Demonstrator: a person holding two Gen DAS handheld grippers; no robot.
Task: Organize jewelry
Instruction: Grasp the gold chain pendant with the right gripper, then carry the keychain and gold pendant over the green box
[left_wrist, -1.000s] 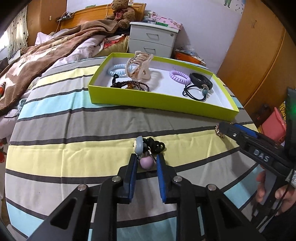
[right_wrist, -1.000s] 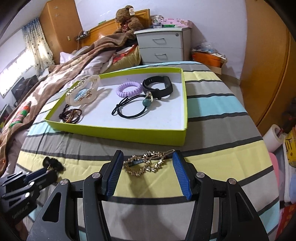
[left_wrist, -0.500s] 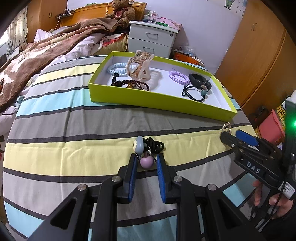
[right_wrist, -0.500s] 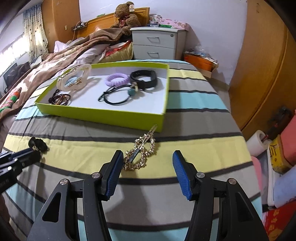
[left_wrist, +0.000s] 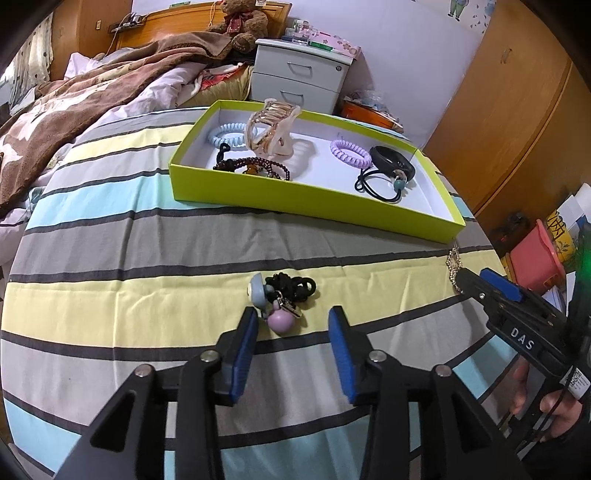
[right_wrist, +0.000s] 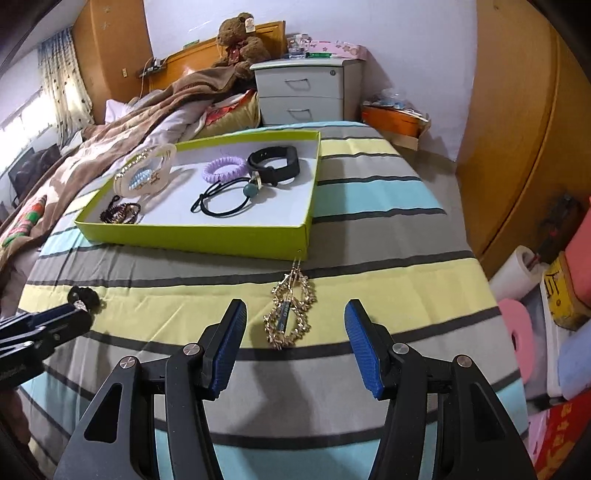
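A black hair tie with pink and blue beads (left_wrist: 282, 302) is being seen lying loose on the striped bedspread, at 6 o'clock from the lime-green box (left_wrist: 295, 201). A gold chain hair clip (right_wrist: 290, 312) is being seen lying flat at 5 o'clock from the box's near right corner. Inside the box, a claw clip (left_wrist: 271, 127), blue coil tie (left_wrist: 227, 134), dark beaded bracelet (left_wrist: 258, 168), purple coil tie (left_wrist: 350, 152), black band (left_wrist: 391, 162) and black elastic (left_wrist: 380, 184) are being kept.

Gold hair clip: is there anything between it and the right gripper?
Nothing visible. The gold clip lies on the striped cover just ahead of the right gripper, between its open jaws, untouched. The green box lies farther on.
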